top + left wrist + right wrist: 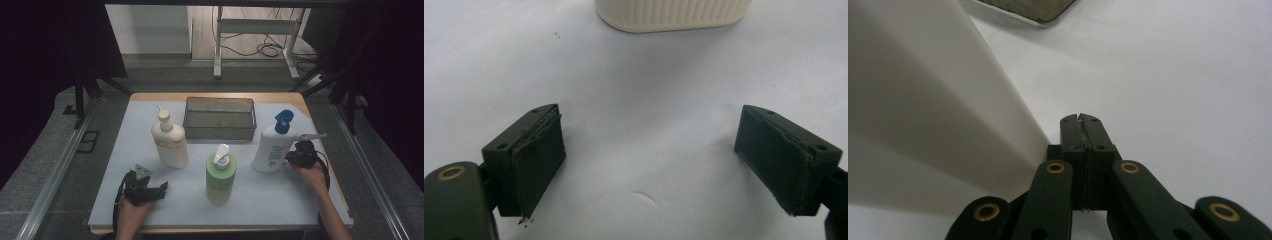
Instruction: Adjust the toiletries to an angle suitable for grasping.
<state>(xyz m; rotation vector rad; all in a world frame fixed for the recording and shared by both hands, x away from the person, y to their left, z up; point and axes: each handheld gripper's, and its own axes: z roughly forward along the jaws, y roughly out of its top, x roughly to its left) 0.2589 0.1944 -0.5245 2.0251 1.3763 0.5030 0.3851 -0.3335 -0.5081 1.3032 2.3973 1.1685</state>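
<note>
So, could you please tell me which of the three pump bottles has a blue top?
The white bottle at the right, beside the right tongs; the other two have white pumps.

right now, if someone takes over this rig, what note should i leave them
Left gripper: jaws wide open, nothing between them, low over the white mat, facing the cream bottle.
Right gripper: jaws shut on nothing, right beside the base of the blue-capped bottle; contact unclear.
Green pump bottle stands at the front centre, the wire basket at the back.
Done: nothing placed; all three bottles stand upright on the mat, outside the basket.
Left: probably move the bottles to the basket.
</note>
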